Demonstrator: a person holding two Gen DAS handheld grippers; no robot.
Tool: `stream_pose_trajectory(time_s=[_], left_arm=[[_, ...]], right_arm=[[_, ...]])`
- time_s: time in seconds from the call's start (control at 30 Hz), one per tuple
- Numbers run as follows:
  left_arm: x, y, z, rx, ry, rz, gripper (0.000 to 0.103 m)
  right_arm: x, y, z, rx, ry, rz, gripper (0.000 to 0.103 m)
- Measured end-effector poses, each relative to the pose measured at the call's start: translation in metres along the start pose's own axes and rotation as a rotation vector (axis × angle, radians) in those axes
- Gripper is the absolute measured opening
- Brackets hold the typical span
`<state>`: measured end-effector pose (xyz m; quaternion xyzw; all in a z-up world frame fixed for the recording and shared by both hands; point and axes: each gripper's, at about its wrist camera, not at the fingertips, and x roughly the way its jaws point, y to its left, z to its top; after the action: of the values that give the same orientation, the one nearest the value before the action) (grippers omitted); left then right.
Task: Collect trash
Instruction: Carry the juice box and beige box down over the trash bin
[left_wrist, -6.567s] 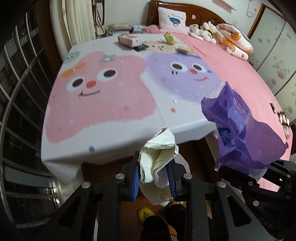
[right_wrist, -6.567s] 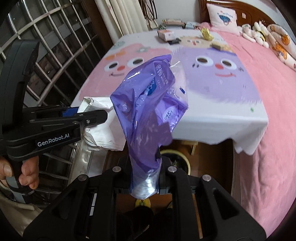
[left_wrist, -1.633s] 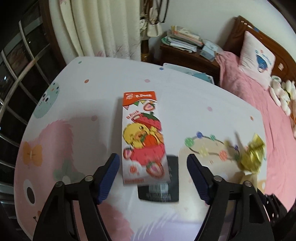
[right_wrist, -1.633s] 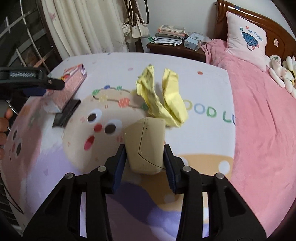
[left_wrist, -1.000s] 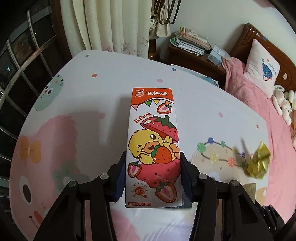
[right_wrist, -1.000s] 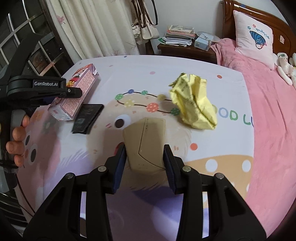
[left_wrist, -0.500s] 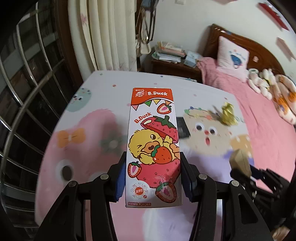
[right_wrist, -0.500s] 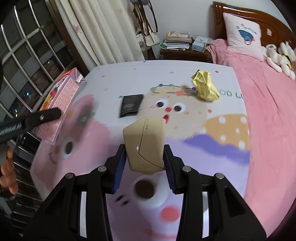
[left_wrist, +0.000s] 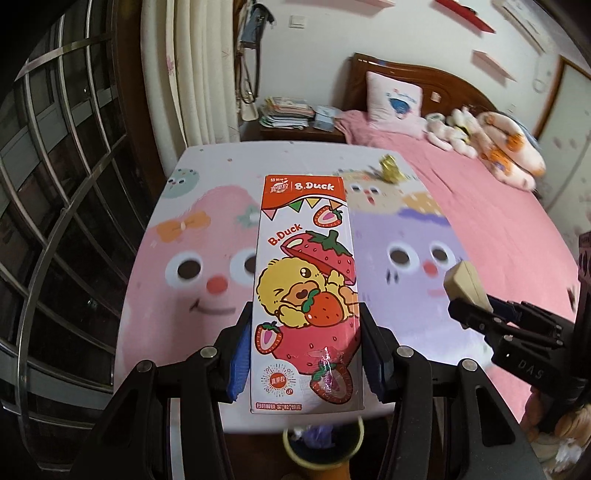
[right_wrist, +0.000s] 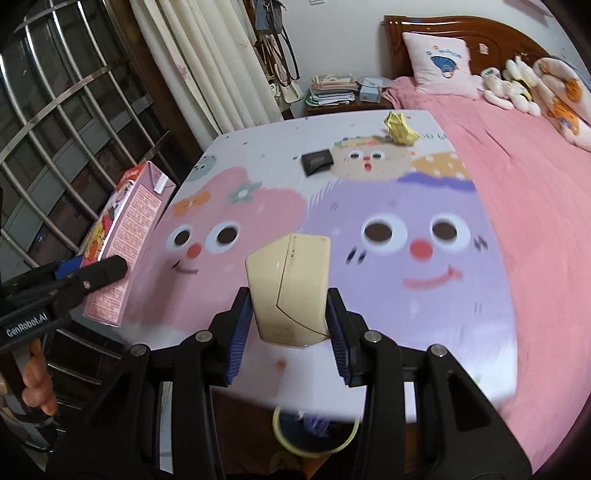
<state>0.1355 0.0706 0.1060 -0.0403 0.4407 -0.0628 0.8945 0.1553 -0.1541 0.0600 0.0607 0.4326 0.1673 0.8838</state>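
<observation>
Two handheld grippers carry trash above a cartoon-print bed sheet (right_wrist: 258, 206).
The left gripper (left_wrist: 306, 363) clamps a strawberry drink carton (left_wrist: 304, 291); the right gripper (right_wrist: 290, 332) clamps a beige box (right_wrist: 290, 284), above a yellow-rimmed bin (right_wrist: 314, 441).

indoor room light, dim violet cast; window (left_wrist: 55, 221) black; bedspread (right_wrist: 369, 229) motion-smeared; carton (left_wrist: 306, 295) sharp; fisheye bends edges, dark corners.

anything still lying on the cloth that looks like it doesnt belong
Yes: a crumpled yellow wrapper and a flat black packet lie loose at the far end of the cartoon cloth, apart from each other, near the nightstand side.
</observation>
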Motion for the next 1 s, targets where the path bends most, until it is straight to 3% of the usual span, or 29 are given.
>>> stream_pose_trajectory(time_s=[0.23,0.47,0.7,1.0], left_arm=[[-0.038,0.014,-0.087,0.100,0.051,-0.067,0.051],[-0.047,0.018,-0.165,0.124,0.163,-0.111,0.051],[-0.030,0.002,-0.222,0.148,0.267,-0.120,0.051],[0.054,-0.012,-0.294,0.098,0.423,-0.100,0.051]], right_arm=[[-0.036,0.049,-0.090,0.002,0.053,-0.030,0.036],[-0.037,0.065,-0.147,-0.002,0.154,-0.046,0.036],[-0.009,0.051,-0.198,0.023,0.264,-0.046,0.036],[0.065,-0.005,-0.283,0.121,0.414,-0.032,0.037]])
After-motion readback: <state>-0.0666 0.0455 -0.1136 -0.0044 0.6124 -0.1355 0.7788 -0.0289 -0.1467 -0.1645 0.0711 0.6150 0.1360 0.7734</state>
